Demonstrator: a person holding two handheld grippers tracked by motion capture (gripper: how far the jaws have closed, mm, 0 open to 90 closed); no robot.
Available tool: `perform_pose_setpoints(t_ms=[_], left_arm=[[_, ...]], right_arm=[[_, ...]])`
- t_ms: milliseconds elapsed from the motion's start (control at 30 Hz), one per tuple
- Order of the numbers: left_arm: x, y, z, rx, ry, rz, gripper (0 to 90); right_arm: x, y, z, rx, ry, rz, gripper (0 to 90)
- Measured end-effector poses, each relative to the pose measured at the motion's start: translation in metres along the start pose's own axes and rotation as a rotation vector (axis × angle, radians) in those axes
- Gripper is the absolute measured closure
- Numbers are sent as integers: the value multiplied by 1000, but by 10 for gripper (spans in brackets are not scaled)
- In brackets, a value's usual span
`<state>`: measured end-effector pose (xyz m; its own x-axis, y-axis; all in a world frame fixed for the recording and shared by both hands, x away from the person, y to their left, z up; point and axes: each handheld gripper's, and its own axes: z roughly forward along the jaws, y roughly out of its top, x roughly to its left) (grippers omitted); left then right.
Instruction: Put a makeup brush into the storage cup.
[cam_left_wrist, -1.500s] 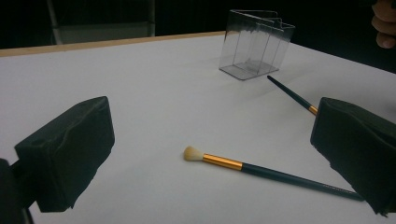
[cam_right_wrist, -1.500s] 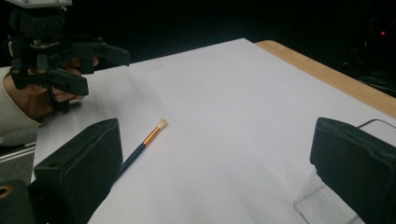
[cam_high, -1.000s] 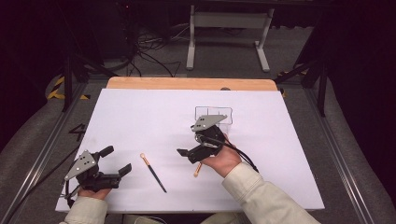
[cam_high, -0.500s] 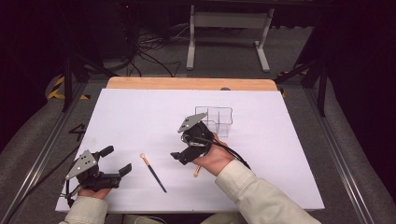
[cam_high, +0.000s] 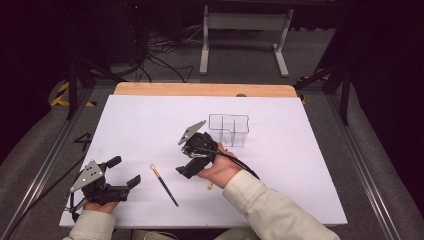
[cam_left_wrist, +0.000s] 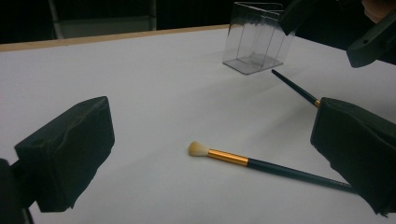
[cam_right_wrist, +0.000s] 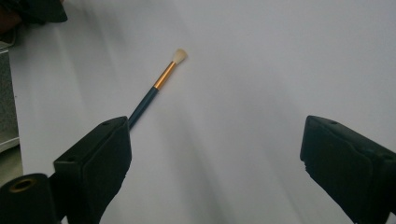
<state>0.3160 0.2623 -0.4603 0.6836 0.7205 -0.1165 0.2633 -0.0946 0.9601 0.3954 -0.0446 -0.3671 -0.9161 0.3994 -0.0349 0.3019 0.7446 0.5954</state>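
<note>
A thin dark-handled brush (cam_high: 164, 185) with a gold ferrule and pale tip lies on the white table (cam_high: 300, 165) near the front. My right gripper (cam_high: 183, 161) hovers just right of it, jaws open and empty; in the right gripper view the brush (cam_right_wrist: 156, 91) runs up from beside the left jaw of this gripper (cam_right_wrist: 215, 163). My left gripper (cam_high: 124, 170) rests at the front left, open and empty, with the brush (cam_left_wrist: 261, 163) lying between its jaws (cam_left_wrist: 212, 135). A second brush (cam_left_wrist: 294, 88) lies farther off, partly under the right hand (cam_high: 220, 172).
A clear plastic compartment box (cam_high: 229, 130) stands upright behind the right gripper, seen also as the box (cam_left_wrist: 257, 42) in the left gripper view. A wooden strip (cam_high: 205, 90) edges the far side of the table. Black cable (cam_high: 240, 162) trails from the right gripper.
The right gripper has moved left and toward the front, away from the clear box and closer to the brush. The left gripper has stayed where it was.
</note>
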Motion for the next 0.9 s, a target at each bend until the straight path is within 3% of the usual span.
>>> perform_pose_setpoints(t_ms=[267,900], left_arm=[[1,-1,1,14,10,9,2],[5,0,2,9,5,-26,3]], right_arm=[[3,7,13,38,11,-2,113],[15,21,38,124,35,-14,150]])
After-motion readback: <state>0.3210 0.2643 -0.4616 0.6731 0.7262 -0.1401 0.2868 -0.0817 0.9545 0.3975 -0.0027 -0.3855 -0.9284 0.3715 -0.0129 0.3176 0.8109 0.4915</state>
